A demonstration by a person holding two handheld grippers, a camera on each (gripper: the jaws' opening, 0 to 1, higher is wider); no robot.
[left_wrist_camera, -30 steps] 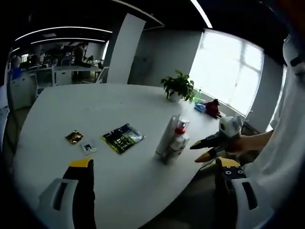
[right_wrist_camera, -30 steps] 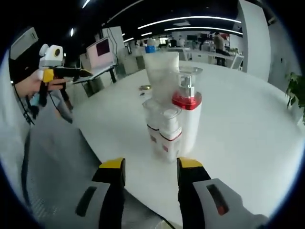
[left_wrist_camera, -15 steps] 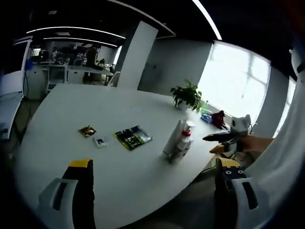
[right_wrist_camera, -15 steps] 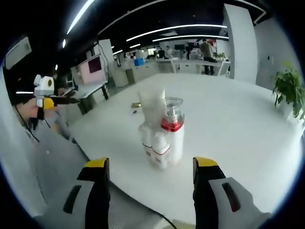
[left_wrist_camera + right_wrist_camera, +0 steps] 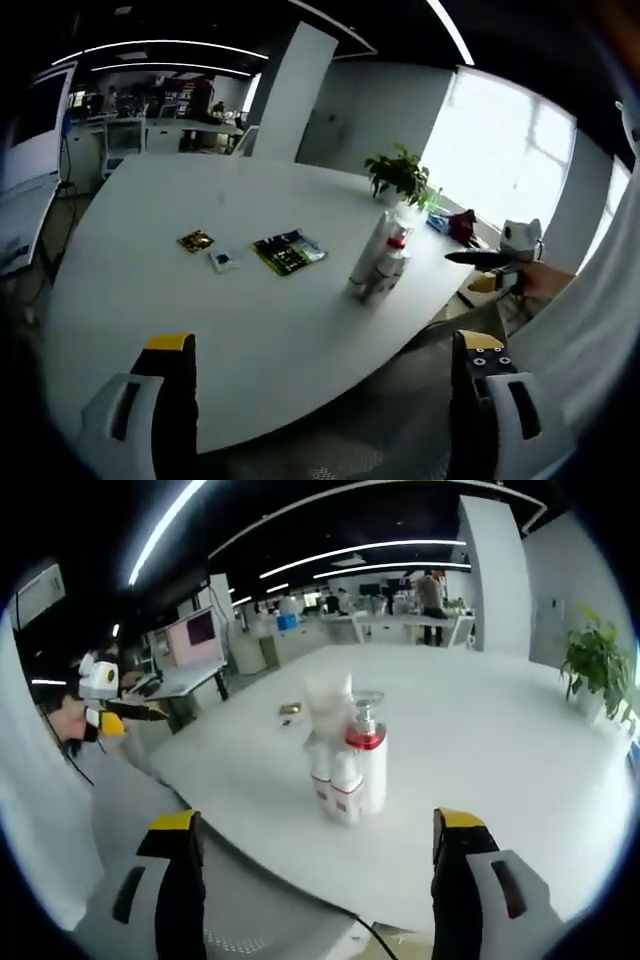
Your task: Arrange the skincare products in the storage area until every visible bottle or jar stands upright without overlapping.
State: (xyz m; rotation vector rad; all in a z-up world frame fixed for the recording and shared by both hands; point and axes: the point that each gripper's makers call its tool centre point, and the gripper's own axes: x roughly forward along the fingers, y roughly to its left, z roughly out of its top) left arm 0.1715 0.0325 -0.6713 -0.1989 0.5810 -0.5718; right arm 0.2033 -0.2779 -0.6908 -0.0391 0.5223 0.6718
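Skincare cluster (image 5: 345, 760) upright at centre of right gripper view, near front edge of white desk (image 5: 500, 740); long axes vertical. Includes red-collared pump bottle (image 5: 366, 750), pale tube (image 5: 328, 705) behind, small red-banded bottles (image 5: 340, 780) in front; labels unreadable. Same cluster (image 5: 380, 265) right of centre in left gripper view. Green packet (image 5: 290, 250) and two small sachets (image 5: 208, 250) flat at centre-left; print illegible. Wide bare desk around. Left gripper (image 5: 325, 400) fingers released, spread wide. Right gripper (image 5: 320, 880) fingers released, spread wide. Potted plant (image 5: 400, 178) at far edge.
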